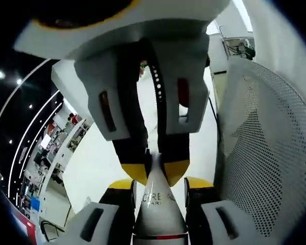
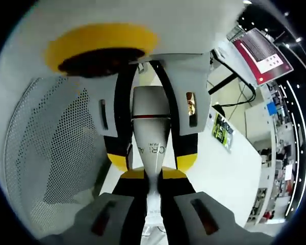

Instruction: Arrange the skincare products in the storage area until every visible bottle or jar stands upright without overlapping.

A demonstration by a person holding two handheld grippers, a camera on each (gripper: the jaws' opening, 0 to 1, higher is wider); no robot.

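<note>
A white tube (image 1: 158, 204) is gripped at its wide end by the left gripper (image 1: 158, 186) and pinched at its narrow end by the right gripper (image 2: 152, 184), held between both. A perforated white basket wall (image 1: 268, 153) is seen beside it. A red-screened monitor (image 2: 261, 53) appears in the right gripper view.

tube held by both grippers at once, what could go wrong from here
1. The white tube is clamped from both ends: the left gripper holds its wide body, the right gripper pinches its narrow crimped end. Pulling apart or twisting could bend or squeeze it.
2. The pinch on the thin tail looks shallow; it might slip if the left gripper lets go first.
3. The perforated white basket wall is close, so a swing could knock it.
</note>
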